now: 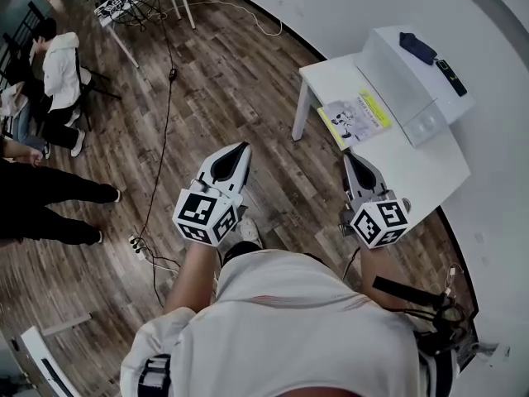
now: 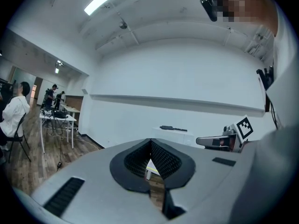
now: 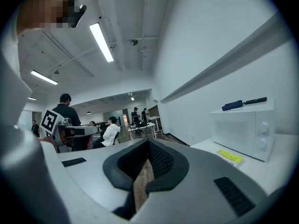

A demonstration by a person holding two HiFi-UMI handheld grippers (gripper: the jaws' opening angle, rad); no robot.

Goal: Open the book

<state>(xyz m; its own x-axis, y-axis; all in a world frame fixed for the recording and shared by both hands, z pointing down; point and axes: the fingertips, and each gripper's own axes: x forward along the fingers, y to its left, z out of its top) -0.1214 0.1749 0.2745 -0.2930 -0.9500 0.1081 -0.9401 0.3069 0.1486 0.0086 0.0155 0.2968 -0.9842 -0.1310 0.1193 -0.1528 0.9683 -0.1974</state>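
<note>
Book (image 1: 357, 118), shut on desk (image 1: 413, 172), is not yet reached by left hand-held gripper (image 1: 240, 150) or right hand-held gripper (image 1: 348, 159), both clenched empty; approach is called for.

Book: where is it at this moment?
In the head view the book lies at upper right on the white table, just left of the microwave and ahead of the right gripper.

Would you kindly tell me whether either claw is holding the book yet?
No: the book lies on the white table, apart from the left claw and the right claw.
</note>
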